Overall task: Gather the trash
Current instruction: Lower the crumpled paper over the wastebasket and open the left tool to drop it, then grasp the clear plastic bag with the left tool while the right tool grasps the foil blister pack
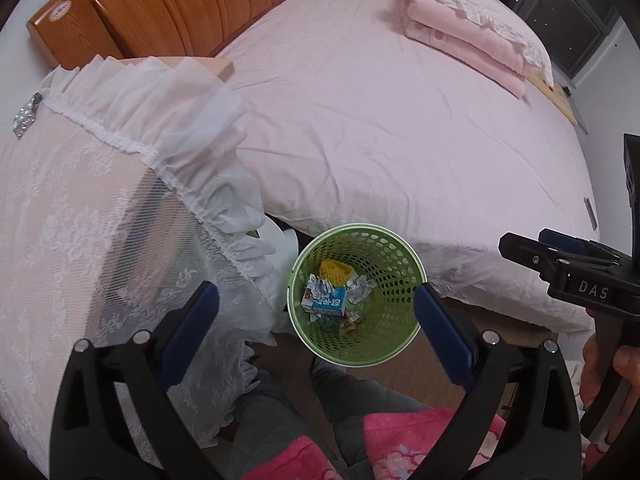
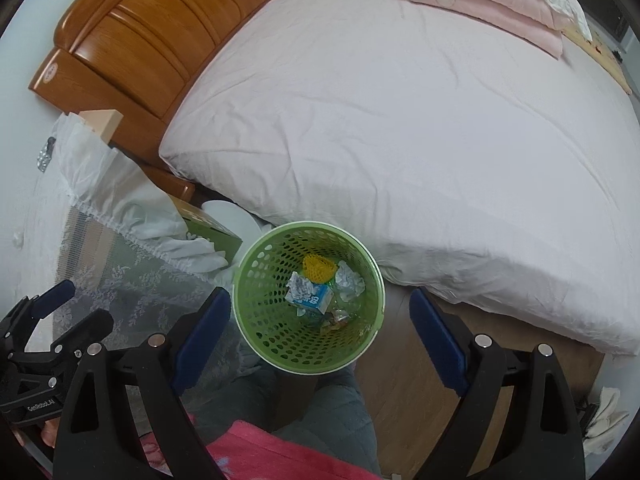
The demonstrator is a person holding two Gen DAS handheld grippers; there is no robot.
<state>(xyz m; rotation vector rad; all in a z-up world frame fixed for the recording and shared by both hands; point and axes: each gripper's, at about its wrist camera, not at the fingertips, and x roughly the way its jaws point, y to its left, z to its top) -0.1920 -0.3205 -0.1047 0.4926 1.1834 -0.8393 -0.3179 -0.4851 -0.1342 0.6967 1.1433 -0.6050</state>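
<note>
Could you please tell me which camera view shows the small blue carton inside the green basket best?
The left wrist view: the blue carton lies face-up there, printed side visible among crumpled scraps in the green basket. The right wrist view shows it smaller, partly covered by foil.

Left claw (image 1: pixel 316 320) spread wide, blue pads (image 1: pixel 442 336) well apart, nothing between them. Right claw (image 2: pixel 320 322) likewise gaping, pads (image 2: pixel 436 344) empty. Both held side by side, aimed downward. Right hand (image 1: pixel 604 376) wrapped around its handle, near right.
</note>
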